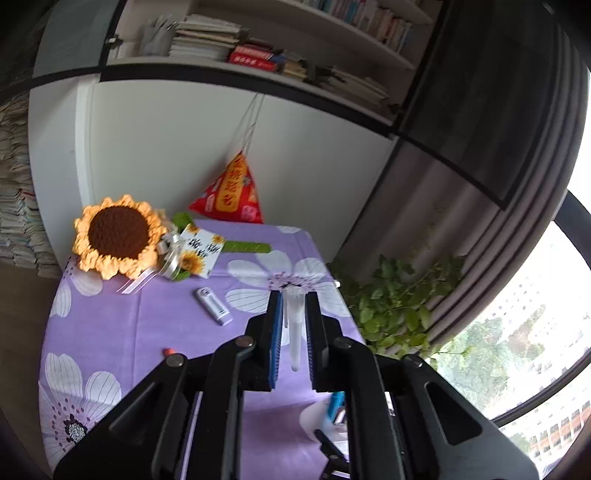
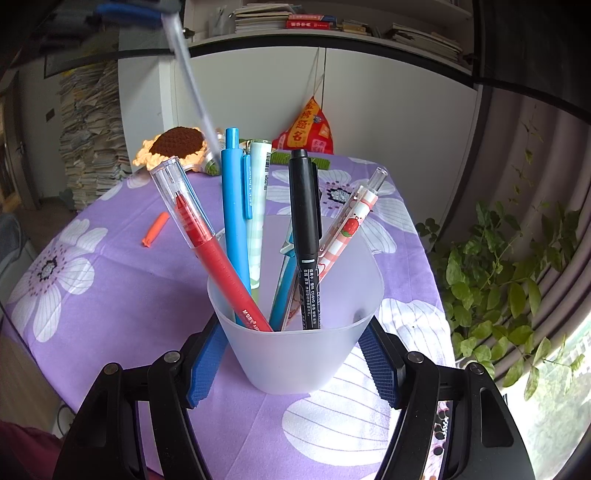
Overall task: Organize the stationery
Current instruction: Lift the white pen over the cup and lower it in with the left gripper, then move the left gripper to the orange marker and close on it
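Cup [image 2: 295,354]: five pens, right gripper [image 2: 293,365] clamps it | left gripper [image 1: 294,325] clamps white pen [image 1: 295,332]

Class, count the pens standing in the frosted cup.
6 in the cup: red pen, blue pen, green pen, teal pen, black marker, strawberry pen. Others may hide.

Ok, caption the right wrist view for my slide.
Right tongs clamp a frosted cup of pens while the left tongs carry a clear pen overhead.

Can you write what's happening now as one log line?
left gripper: shut on clear pen, lifted | right gripper: shut on pen cup | next: pen into cup
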`<state>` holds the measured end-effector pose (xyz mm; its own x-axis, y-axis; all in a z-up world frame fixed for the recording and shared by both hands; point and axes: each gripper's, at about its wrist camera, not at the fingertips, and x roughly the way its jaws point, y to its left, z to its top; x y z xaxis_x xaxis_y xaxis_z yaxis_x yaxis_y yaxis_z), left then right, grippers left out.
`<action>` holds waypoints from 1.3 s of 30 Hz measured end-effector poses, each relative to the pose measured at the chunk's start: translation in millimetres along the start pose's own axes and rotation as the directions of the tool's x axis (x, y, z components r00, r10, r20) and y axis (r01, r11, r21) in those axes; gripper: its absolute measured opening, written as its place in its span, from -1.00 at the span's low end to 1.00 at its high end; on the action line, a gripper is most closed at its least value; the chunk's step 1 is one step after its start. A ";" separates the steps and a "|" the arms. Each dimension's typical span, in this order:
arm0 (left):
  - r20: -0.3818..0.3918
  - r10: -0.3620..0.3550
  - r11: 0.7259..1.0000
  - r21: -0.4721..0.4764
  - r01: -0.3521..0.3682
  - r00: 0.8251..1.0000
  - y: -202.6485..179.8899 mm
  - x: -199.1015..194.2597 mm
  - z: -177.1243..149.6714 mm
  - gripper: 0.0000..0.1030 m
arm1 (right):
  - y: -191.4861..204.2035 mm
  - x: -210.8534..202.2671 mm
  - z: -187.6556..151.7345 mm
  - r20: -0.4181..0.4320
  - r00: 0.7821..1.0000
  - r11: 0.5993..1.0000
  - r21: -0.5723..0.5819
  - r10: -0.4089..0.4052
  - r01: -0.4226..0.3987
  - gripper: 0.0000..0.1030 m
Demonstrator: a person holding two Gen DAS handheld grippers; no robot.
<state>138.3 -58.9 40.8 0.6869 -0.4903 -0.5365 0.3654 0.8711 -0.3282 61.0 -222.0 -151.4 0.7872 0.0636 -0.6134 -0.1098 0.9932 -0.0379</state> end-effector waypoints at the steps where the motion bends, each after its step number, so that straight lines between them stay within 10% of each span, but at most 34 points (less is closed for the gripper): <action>1: 0.007 -0.017 1.000 0.007 0.017 1.000 -4.0 -4.5 1.2 -0.81 | -0.3 -0.2 -0.1 0.000 1.000 1.000 0.000 0.000 0.000 0.37; 13: -0.031 -0.157 0.979 0.130 0.160 0.987 -48.3 -25.7 -16.6 -0.81 | -0.3 -0.4 -0.3 0.000 1.000 1.000 -0.001 -0.001 0.001 0.37; 39: -0.294 -0.097 0.969 0.188 0.157 0.951 -66.6 50.8 -61.9 -0.80 | -2.3 0.0 -1.7 -0.001 1.000 1.000 -0.004 -0.004 0.004 0.37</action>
<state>110.0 -143.6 -12.7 0.4332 -0.5595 -0.7066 0.5805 0.7729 -0.2560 60.2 -224.5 -152.6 0.7872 0.0595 -0.6138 -0.1092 0.9930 -0.0438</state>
